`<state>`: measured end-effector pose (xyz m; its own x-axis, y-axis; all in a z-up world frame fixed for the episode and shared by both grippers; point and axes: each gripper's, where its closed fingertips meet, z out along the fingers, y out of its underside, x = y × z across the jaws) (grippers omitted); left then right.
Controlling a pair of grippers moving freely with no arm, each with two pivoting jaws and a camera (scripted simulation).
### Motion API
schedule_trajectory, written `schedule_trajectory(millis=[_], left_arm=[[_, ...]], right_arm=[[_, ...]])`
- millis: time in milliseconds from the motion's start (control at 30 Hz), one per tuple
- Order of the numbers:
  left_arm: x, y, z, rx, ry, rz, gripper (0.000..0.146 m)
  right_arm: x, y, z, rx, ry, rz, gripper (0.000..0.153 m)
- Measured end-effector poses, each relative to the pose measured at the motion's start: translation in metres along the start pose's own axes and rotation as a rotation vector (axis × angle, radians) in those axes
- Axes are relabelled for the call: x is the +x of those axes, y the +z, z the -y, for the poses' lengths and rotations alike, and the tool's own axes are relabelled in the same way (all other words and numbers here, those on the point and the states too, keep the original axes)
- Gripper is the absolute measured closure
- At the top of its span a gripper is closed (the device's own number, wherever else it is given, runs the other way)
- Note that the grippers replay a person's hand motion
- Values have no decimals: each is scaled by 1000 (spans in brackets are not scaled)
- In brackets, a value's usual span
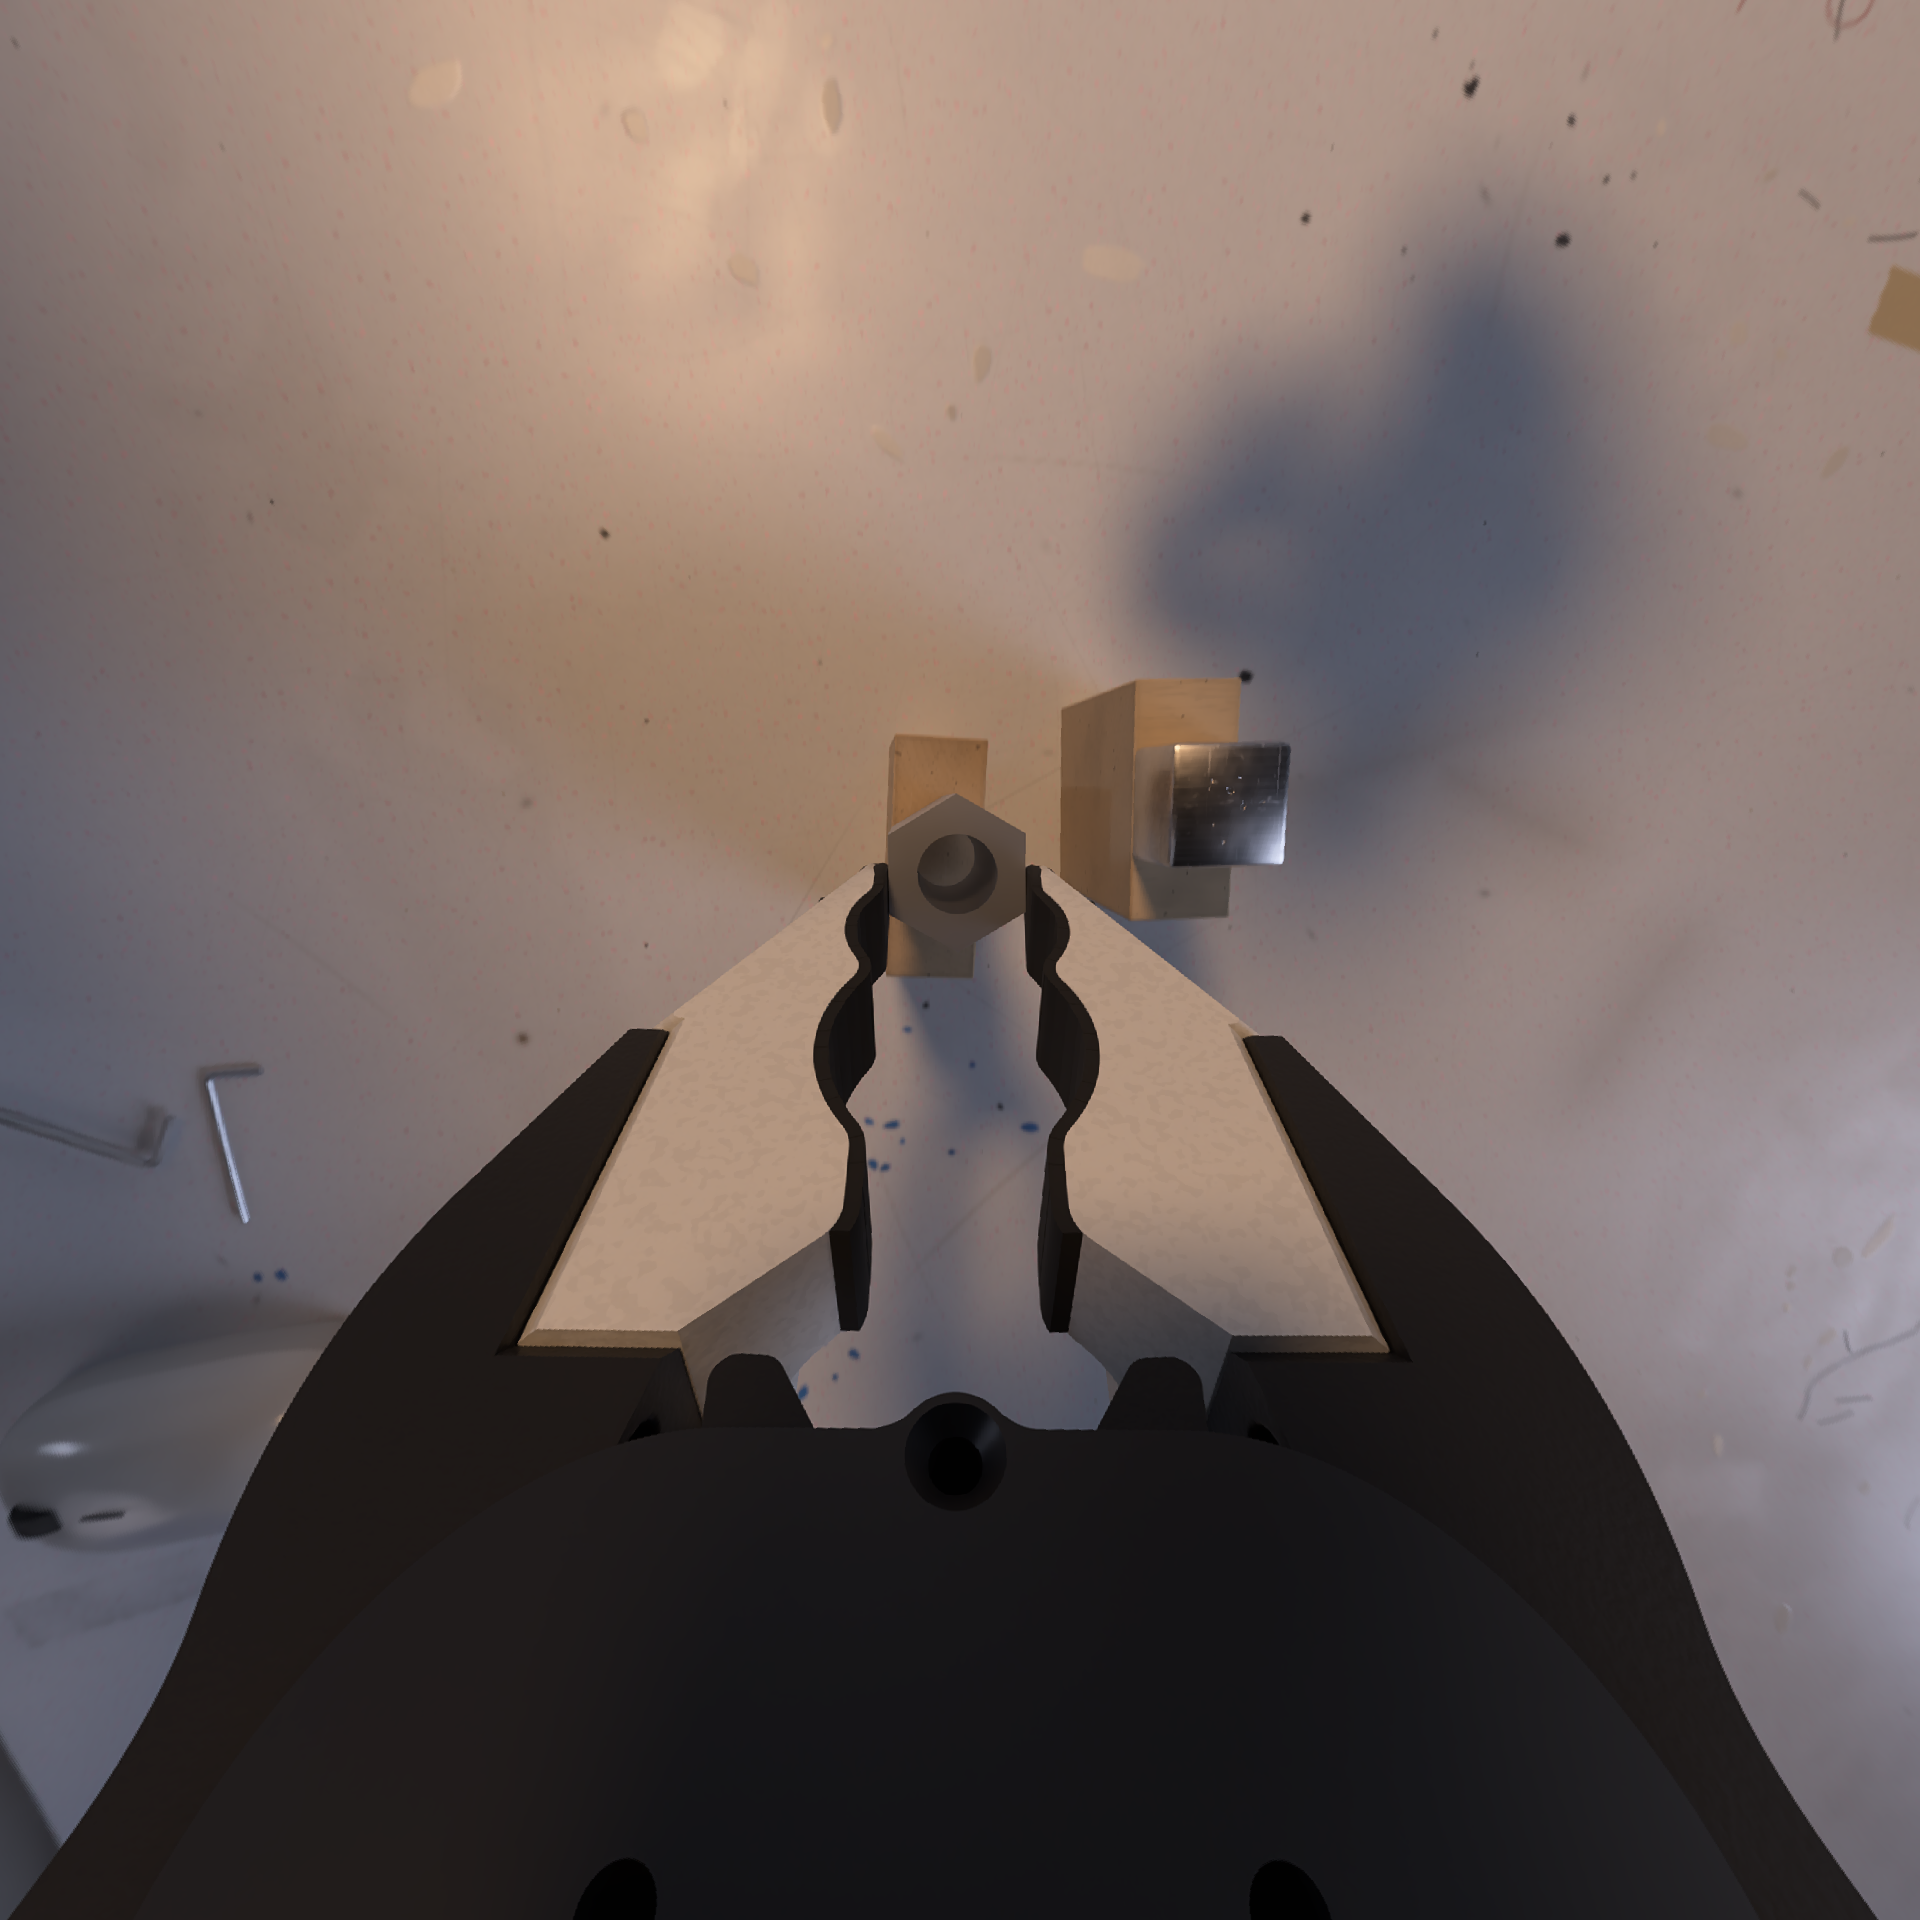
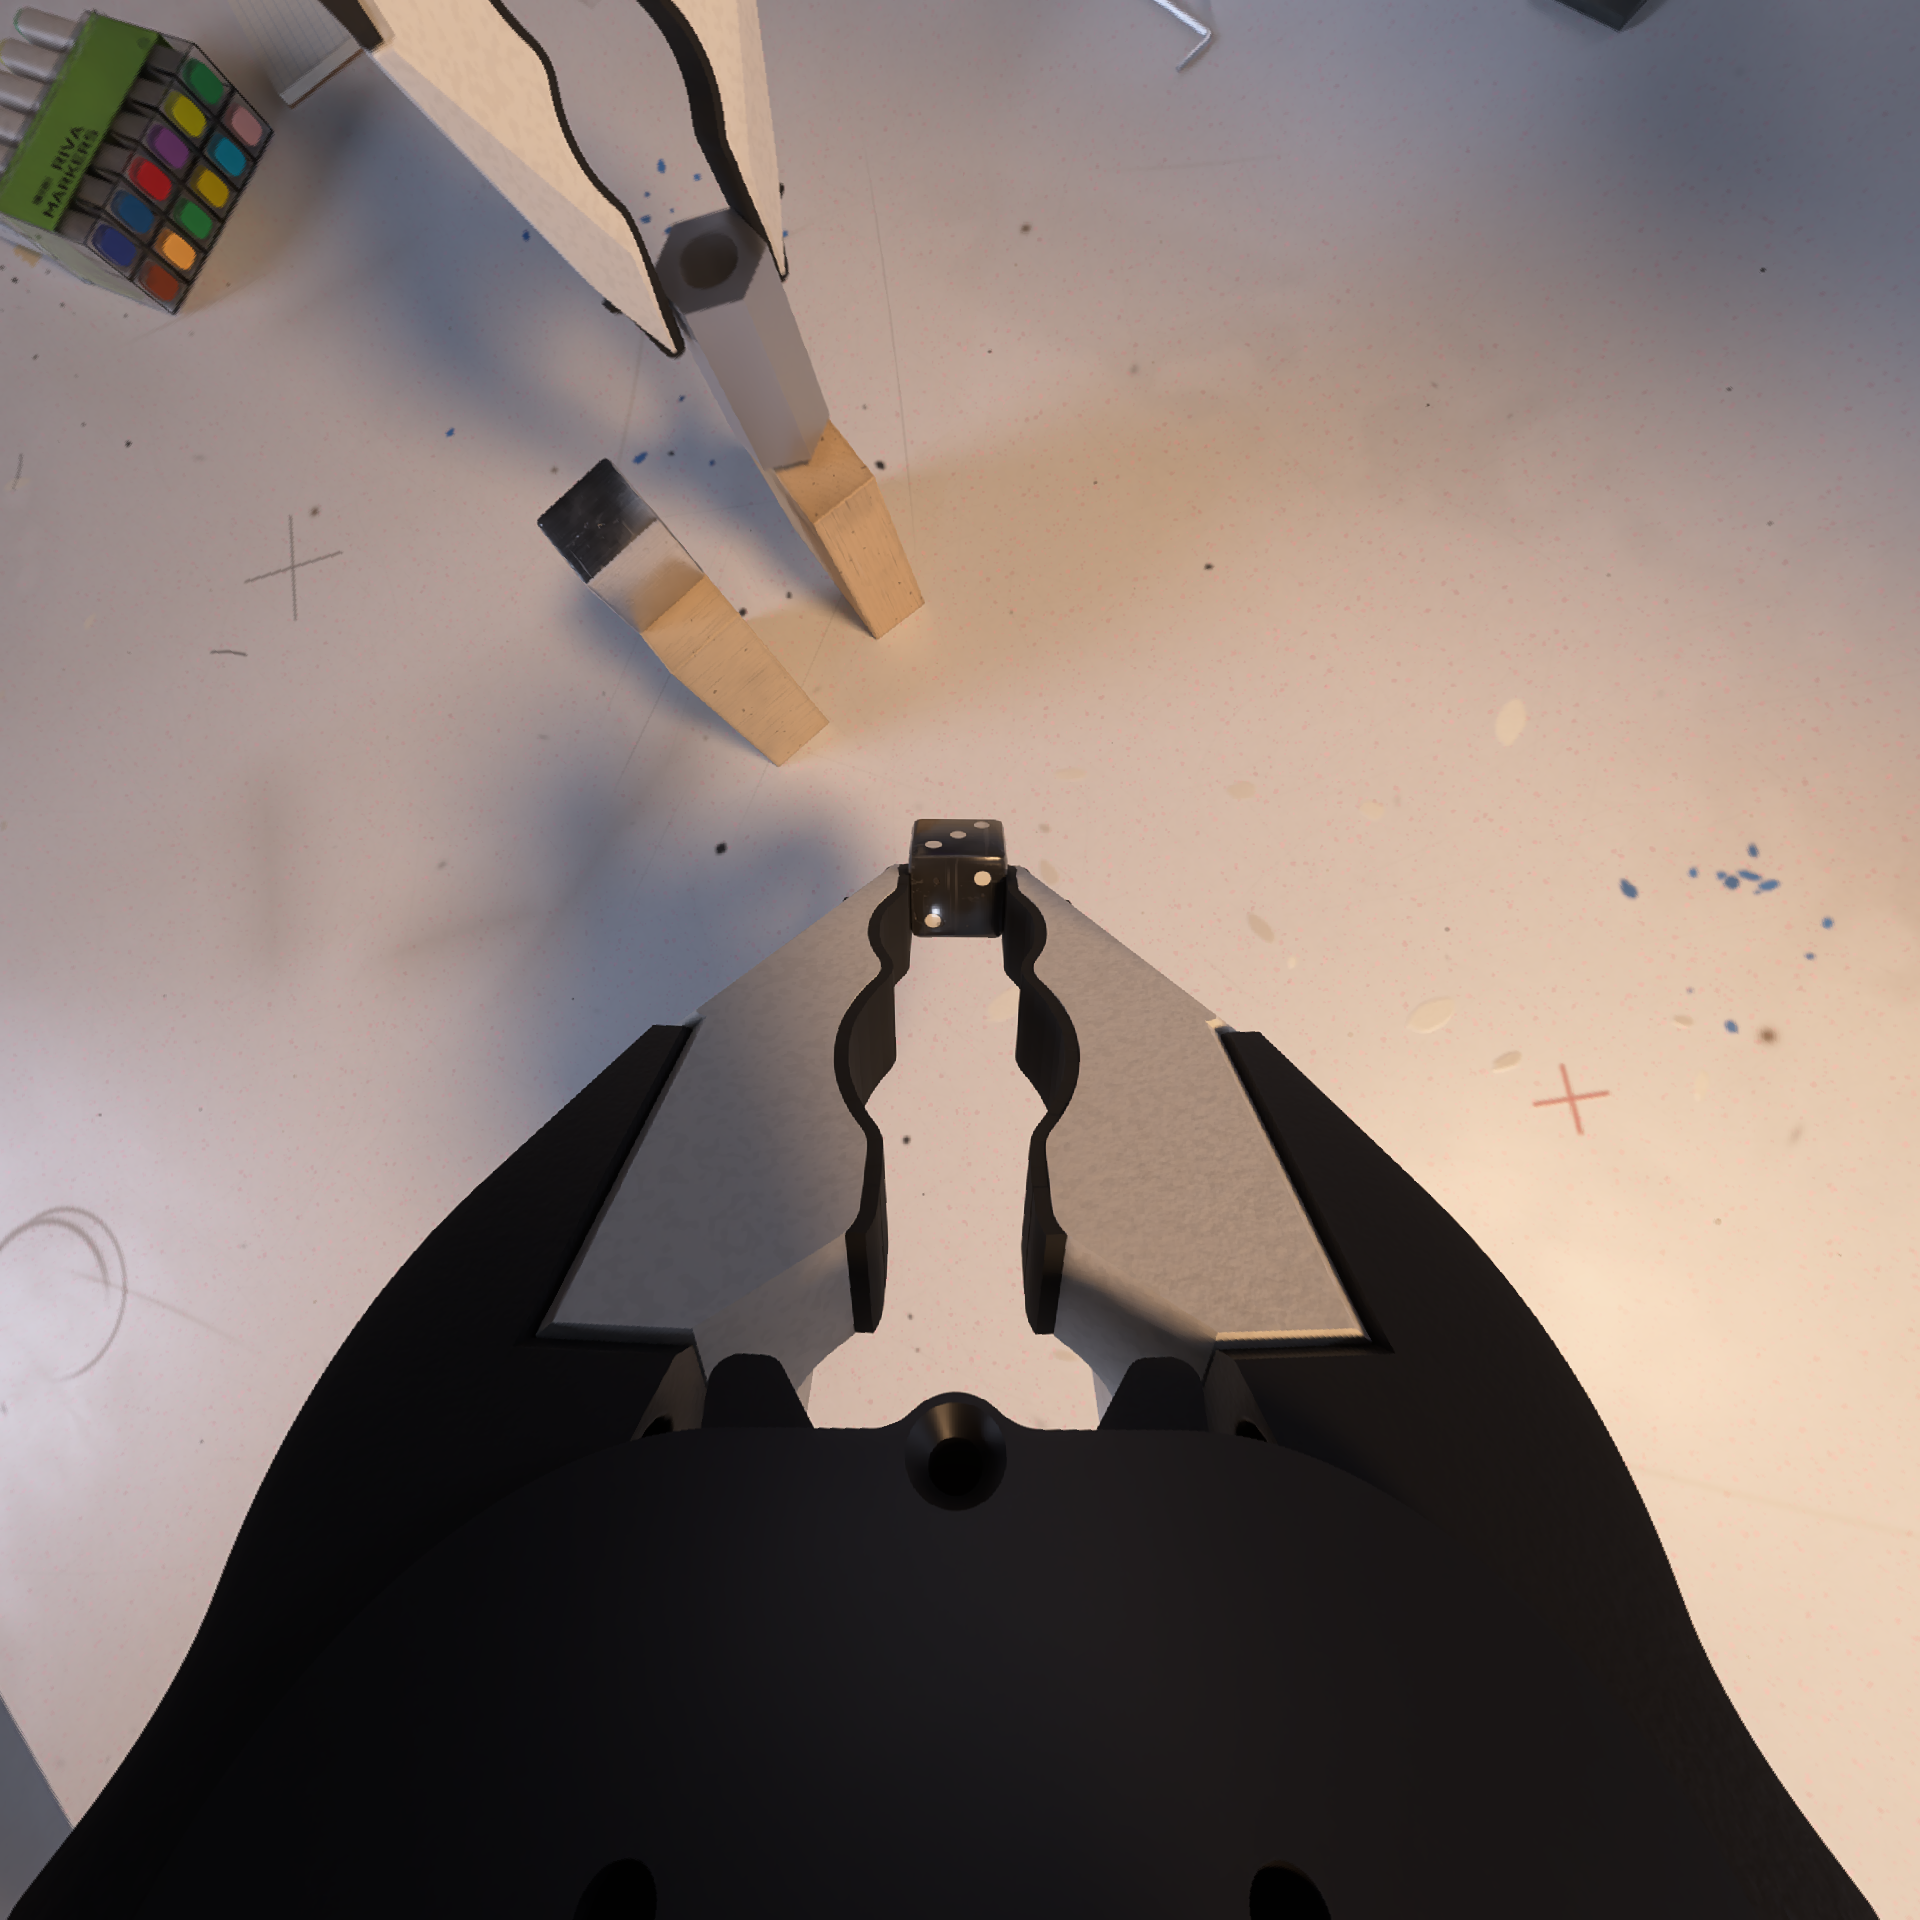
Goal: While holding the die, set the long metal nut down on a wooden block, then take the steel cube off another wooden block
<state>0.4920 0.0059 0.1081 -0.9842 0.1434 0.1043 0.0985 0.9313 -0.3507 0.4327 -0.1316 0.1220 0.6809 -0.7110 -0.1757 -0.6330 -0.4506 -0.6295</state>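
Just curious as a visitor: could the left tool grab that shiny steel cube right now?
Probably not yet. The left tool is shut on the long metal nut, standing on a wooden block. The steel cube sits uncovered on the neighbouring block, so once the nut is released, the way looks free.

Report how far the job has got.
Done: nothing finished. In hand: right gripper grips the die; left gripper is shut on the long metal nut, standing on a wooden block. Left: release it, then lift the steel cube off the other block.
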Motion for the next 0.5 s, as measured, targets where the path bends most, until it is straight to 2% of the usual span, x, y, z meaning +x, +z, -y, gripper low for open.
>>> schedule_trajectory(millis=[100, 433, 500], left_arm=[[0, 3, 4, 48, 5, 2, 120], [0, 3, -3, 21, 46, -12, 120], [0, 4, -2, 30, 42, -10, 117]], right_arm=[[-1, 2, 1, -4, -2, 5, 136], [-3, 2, 4, -4, -10, 9, 136], [-3, 2, 5, -2, -12, 9, 136]])
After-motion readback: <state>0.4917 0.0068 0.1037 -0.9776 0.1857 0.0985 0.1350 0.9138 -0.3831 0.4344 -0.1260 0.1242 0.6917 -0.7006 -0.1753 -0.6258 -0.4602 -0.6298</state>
